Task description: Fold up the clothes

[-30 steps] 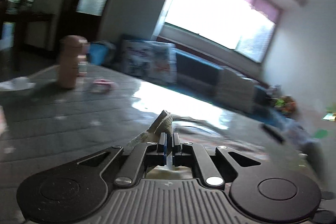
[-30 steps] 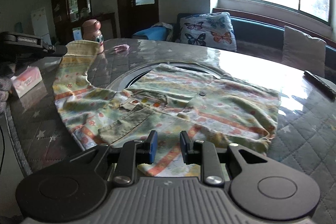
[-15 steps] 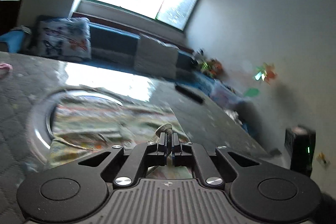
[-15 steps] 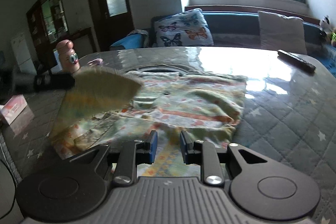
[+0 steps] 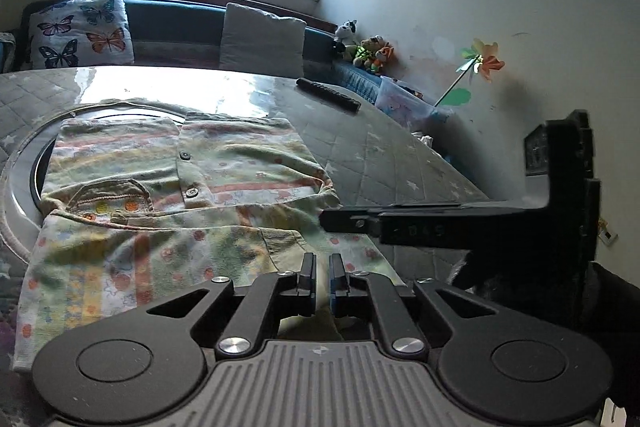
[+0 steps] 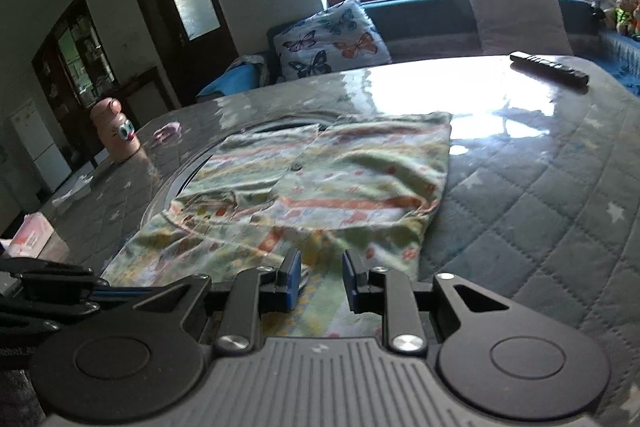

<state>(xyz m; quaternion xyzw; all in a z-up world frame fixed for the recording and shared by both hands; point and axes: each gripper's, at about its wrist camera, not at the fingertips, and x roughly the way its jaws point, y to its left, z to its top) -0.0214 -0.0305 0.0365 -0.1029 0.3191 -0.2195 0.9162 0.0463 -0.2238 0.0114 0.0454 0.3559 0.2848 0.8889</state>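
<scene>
Left gripper (image 5: 322, 277) jaws opening, right gripper (image 6: 319, 281) jaws parted, both empty above the shirt (image 5: 208, 195).

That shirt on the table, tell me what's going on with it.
A person with a two-finger gripper in each hand is folding the patterned shirt on the quilted table. One side is already laid across the front. The left gripper sits low over the near edge, its jaws opening, no cloth pinched between them. The right gripper hovers beside it, jaws apart, holding nothing.
</scene>
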